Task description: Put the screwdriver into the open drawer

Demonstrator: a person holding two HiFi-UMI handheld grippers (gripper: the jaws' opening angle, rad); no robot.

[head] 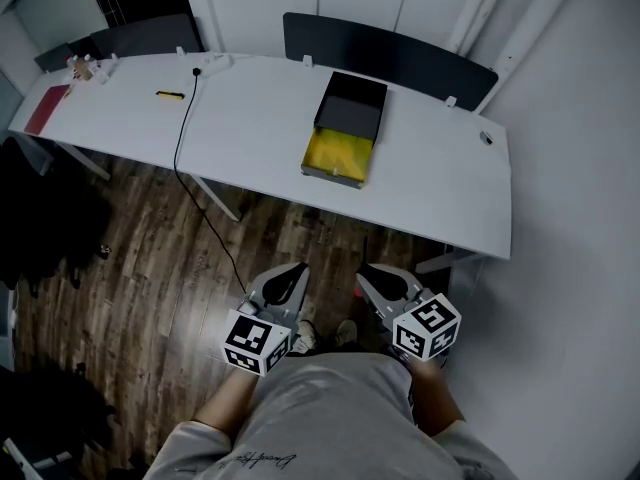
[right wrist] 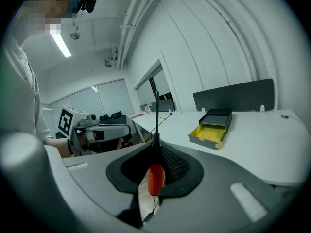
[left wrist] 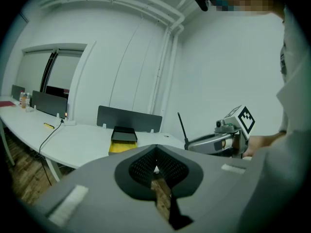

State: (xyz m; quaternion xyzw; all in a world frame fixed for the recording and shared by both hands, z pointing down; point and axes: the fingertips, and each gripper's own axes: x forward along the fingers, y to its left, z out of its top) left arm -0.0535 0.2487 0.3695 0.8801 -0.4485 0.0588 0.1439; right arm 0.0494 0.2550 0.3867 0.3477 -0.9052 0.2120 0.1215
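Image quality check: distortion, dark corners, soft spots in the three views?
Head view: even, dim light, sharp; drawer reads clearly. Left gripper view: strong fisheye bend, black corners, near jaws soft. Right gripper view: same bend and corners, ceiling lamp glares, screwdriver handle sharp.

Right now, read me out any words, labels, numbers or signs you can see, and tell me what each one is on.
Shirt: one line of cursive print, too small to read.
Left cube, right cube: square black-and-white patterns, no words.
Nothing else shows text.
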